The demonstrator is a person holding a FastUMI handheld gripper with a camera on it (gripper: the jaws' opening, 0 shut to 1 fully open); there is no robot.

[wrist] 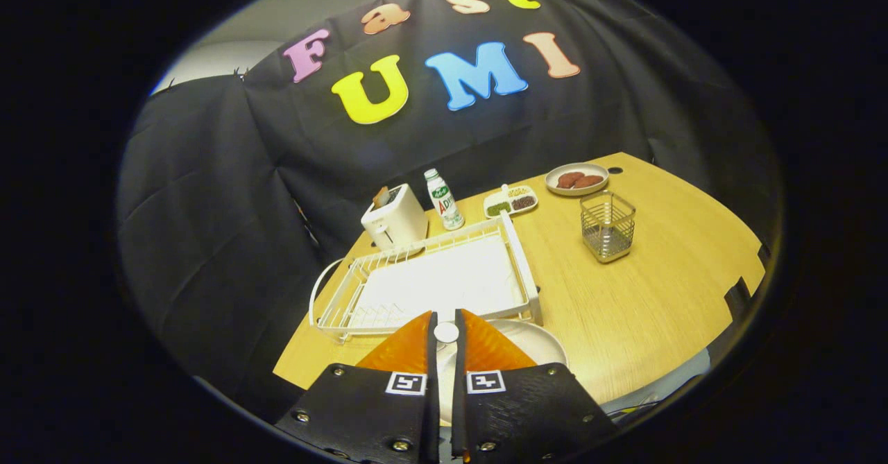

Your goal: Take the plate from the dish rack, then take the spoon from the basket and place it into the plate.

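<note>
Hand-held gripper: the hand-held gripper [446, 332] has its two fingers drawn close together with a small white rounded thing pinched at their tips; it looks like the end of a spoon handle, though I cannot tell for sure, so I judge it clenched on the spoon [446, 332].
Plate: the round white ceramic plate [534, 342] lies flat on the table just under and beyond the fingertips, right beside the near rail of the rack, so it is already out of the rack and set close for an easy drop.
Dish rack: the white wire dish rack [430, 284] with a white drip tray sits just beyond the plate.
Table: the light wooden table [624, 311] carries everything.
Basket: the square metal wire basket [608, 226] stands upright, well apart from the plate, beyond the fingers.
Far items: a white toaster [394, 218], a small white bottle with a green-and-red label [443, 199], a divided white dish of snacks [510, 201] and a white plate with brown pieces [577, 179] line the far side.
Writing: the bottle's label is too small to read.
</note>
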